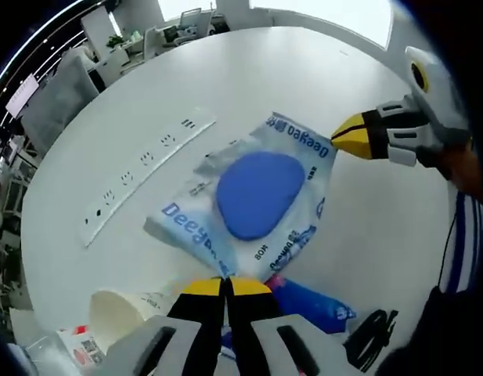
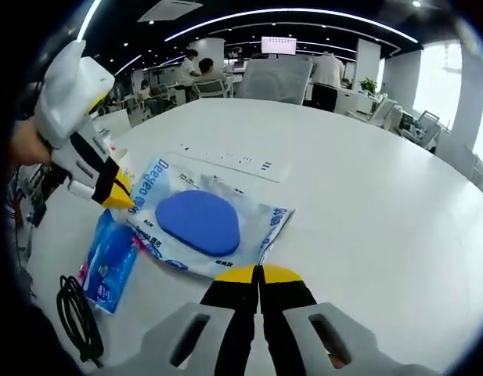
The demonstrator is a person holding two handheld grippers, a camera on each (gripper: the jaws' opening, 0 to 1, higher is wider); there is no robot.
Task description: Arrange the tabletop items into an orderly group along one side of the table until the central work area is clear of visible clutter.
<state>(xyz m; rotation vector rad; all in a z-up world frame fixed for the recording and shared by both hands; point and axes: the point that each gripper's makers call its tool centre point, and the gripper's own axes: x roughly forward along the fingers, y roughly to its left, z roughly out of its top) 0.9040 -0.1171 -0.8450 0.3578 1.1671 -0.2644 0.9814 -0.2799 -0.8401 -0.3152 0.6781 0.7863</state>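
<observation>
Left tongs (image 1: 227,286) gripping wipes pack (image 1: 253,200), right tongs (image 2: 258,274) clenched (empty), power strip (image 1: 143,168), black cable (image 2: 75,317) nearby.

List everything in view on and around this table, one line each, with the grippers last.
Packaged mouse pad: one, blue oval in a clear bag with blue print, mid-table, between both grippers.
Power strip: one, white, long, lying beyond the bag.
Blue packet: one, blue with pink at one end, beside the bag, partly under its edge.
Black cable: one, coiled, next to the blue packet.
Paper cup: one, cream, on its side near the table edge.
Small packet: one, white with red print, by the cup.
Table: one, white, round.
Office chairs and desks: several, grey, in the background.
Left gripper: yellow tips, jaws together at the bag's edge.
Right gripper: yellow tips, jaws together at the bag's opposite edge.
</observation>
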